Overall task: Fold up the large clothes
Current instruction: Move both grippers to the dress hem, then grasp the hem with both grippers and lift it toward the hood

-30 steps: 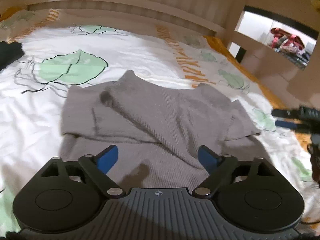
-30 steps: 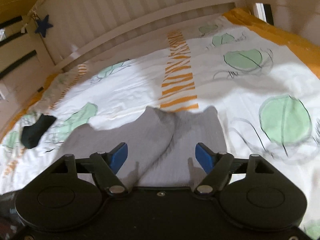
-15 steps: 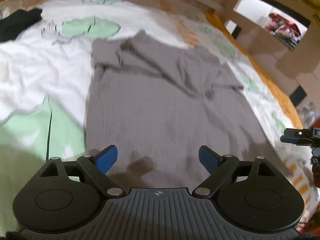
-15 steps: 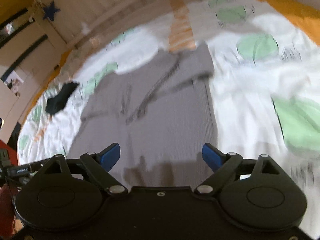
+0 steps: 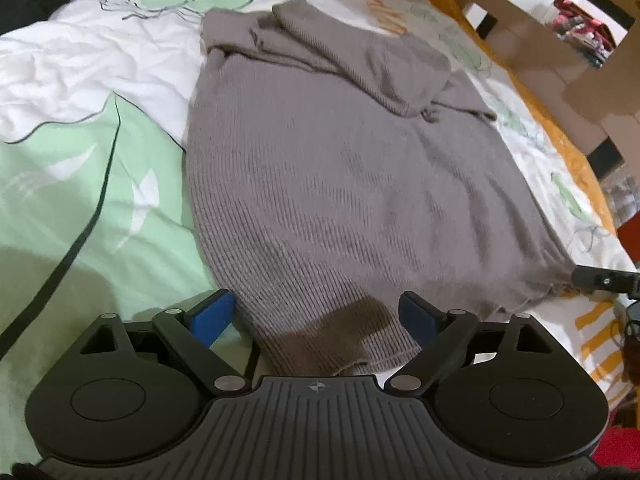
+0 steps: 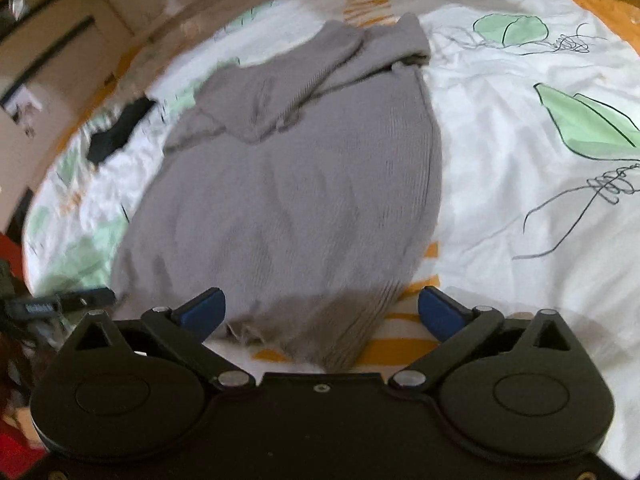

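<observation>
The grey sweater (image 5: pixel 352 184) lies flat on the leaf-print bedsheet (image 5: pixel 80 184), stretching straight away from both claws. Its near hem sits between each one's tips. The left gripper (image 5: pixel 316 316) is wide open and empty; the right gripper (image 6: pixel 322 312) has just been opening and holds nothing.

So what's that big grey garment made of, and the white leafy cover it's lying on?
The grey ribbed garment looks like a soft knit, perhaps wool or acrylic: fine vertical ribs run down it, with a matt, slightly fuzzy surface. The white cover with green leaf prints seems a thin woven cotton or similar: smooth, matt, creased in fine wrinkles. The exact fibre of either can't be told.
</observation>
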Demonstrator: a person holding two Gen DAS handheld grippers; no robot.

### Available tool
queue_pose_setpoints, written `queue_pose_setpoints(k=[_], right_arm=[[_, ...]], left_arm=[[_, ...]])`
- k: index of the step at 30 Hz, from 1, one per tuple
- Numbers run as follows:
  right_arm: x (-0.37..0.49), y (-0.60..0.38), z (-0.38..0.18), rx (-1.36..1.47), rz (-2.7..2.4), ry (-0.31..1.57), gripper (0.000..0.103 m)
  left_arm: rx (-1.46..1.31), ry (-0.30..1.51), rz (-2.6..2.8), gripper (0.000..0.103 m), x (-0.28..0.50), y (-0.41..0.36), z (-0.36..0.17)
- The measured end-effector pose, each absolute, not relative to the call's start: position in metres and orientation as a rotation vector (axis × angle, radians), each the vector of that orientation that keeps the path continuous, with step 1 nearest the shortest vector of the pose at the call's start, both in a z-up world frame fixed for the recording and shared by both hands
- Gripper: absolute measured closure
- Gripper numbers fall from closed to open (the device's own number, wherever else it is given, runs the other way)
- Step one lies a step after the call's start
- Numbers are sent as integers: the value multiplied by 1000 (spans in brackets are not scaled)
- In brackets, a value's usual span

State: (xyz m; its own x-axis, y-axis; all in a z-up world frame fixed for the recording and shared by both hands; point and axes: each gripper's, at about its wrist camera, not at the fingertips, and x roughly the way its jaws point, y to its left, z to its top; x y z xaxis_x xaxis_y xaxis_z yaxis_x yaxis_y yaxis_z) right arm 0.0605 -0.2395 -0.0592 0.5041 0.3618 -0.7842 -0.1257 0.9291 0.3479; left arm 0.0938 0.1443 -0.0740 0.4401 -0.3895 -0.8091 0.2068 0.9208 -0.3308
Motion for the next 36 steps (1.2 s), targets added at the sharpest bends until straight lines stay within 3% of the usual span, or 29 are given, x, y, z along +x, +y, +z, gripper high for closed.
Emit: queue_pose_setpoints(k=[5, 14, 21, 30, 34, 36], right_arm=[[59, -235, -66, 236, 294, 1022, 0], [58, -244, -69, 296, 330, 1033, 0], [62, -241, -70, 300, 337, 1045, 0], [70, -249, -76, 404, 387, 1054, 0], [80, -256, -83, 516, 421, 1071, 0], [83, -261, -84, 568, 433, 1079, 0]], left_arm=[[-163, 1083, -383, 7, 94, 139, -79], [-250, 1015, -330, 12, 79, 156, -70], [-277, 1086, -329, 11, 96, 155, -81], [-345, 1119, -385, 3, 111, 153, -93], [-360, 1116, -429, 5, 105, 155, -90], [-369, 1118, -444, 12, 101, 156, -89]])
